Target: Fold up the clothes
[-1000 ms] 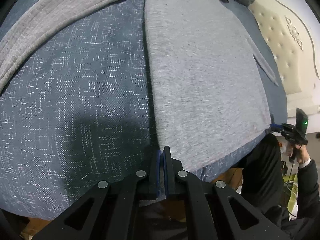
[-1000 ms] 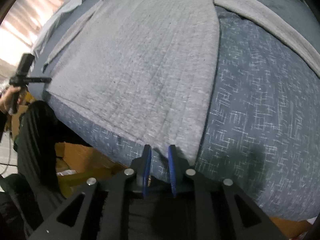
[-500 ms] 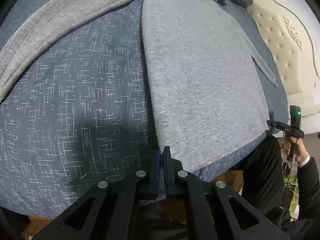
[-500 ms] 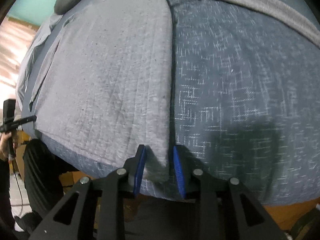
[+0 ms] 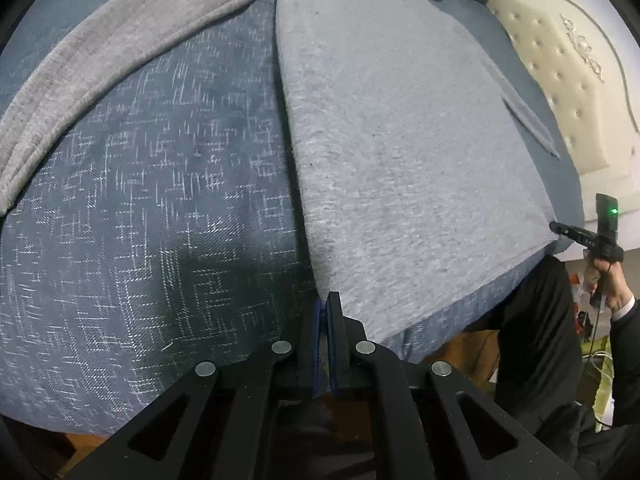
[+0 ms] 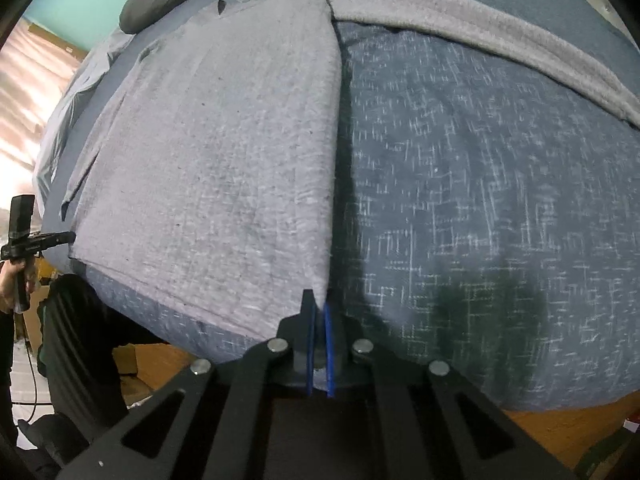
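left gripper [image 5: 327, 307] pinching the near hem corner of the grey sweater [image 5: 404, 152], right gripper [image 6: 318, 312] clamping the opposite hem corner, sweater lying flat toward 12 o'clock on the blue bedspread [image 5: 140, 208], one sleeve [image 6: 500, 52] trailing toward 2 o'clock

My shirt [image 5: 400, 160] is light grey with tiny dark specks. The bed cover [image 5: 140, 220] at the left of the frame is dark blue with little white crossing lines. A paler grey towel [image 5: 100, 52] curves across the upper left. My gripper [image 5: 327, 312] is black with blue pads [image 6: 329, 344]. The headboard [image 5: 560, 80], upper right, is cream. The wall [image 6: 80, 4], upper left, is green-blue.
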A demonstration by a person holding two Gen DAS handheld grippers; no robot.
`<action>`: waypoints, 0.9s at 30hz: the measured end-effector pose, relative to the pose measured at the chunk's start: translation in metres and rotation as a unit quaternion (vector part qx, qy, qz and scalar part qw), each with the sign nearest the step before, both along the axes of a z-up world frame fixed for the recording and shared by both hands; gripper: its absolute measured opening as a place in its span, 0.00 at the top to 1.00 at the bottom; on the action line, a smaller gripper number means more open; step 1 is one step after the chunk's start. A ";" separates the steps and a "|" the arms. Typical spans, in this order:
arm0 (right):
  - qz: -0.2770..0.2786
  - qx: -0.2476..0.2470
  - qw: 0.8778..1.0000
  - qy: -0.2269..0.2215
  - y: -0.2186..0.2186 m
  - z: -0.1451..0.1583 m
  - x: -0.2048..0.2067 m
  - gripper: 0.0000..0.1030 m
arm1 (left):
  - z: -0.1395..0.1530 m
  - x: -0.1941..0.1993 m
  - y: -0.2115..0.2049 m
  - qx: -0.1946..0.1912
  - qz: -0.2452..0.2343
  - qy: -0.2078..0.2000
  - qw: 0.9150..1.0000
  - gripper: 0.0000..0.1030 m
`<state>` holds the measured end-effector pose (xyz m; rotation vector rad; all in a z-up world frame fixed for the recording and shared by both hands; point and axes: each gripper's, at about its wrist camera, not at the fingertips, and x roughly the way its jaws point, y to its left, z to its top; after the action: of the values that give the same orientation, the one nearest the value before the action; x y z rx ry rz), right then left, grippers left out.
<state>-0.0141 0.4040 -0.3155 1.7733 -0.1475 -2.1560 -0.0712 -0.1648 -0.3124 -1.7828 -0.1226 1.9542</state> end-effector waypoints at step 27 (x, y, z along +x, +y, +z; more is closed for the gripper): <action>-0.040 -0.069 0.995 0.058 0.003 0.034 -0.033 0.84 | 0.039 -0.090 -0.181 -0.006 0.215 0.113 0.970 0.62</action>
<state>-0.0467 0.4065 -0.2819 1.5866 -0.3347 -2.2391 -0.1610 -0.3456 -0.2731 -1.6228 -0.4545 2.4486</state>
